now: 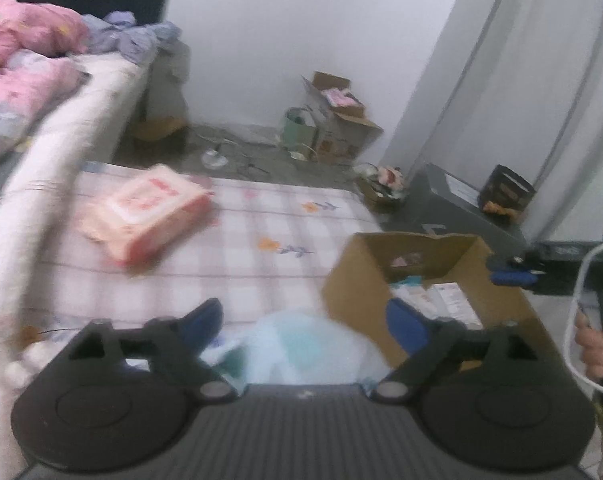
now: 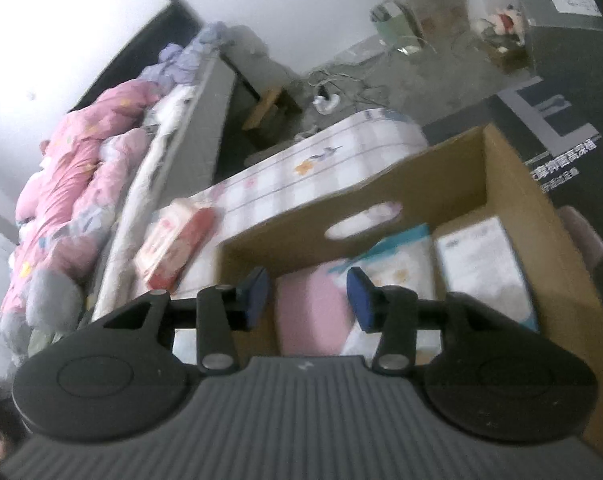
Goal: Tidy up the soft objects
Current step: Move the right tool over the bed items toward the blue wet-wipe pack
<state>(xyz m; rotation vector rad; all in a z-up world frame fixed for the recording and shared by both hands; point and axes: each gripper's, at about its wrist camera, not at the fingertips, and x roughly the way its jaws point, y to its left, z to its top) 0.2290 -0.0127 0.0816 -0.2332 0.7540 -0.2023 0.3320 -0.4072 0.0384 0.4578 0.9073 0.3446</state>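
My left gripper (image 1: pixel 307 318) is open, its jaws wide either side of a pale blue-and-white soft pack (image 1: pixel 301 346) lying on the checked cloth (image 1: pixel 261 216). A pink tissue pack (image 1: pixel 149 212) lies farther left on the cloth; it also shows in the right wrist view (image 2: pixel 173 248). A cardboard box (image 1: pixel 353 280) stands at the right. My right gripper (image 2: pixel 307 298) is open and empty just above that box (image 2: pixel 541 216), over a pink soft pack (image 2: pixel 311 312) inside it. White packs (image 2: pixel 481 264) lie beside it in the box.
A bed with a pink quilt (image 1: pixel 17 64) runs along the left. A dark carton (image 2: pixel 561 136) stands behind the box. Cardboard boxes (image 1: pixel 341 120) and cables lie on the floor by the far wall. A curtain (image 1: pixel 541 80) hangs at the right.
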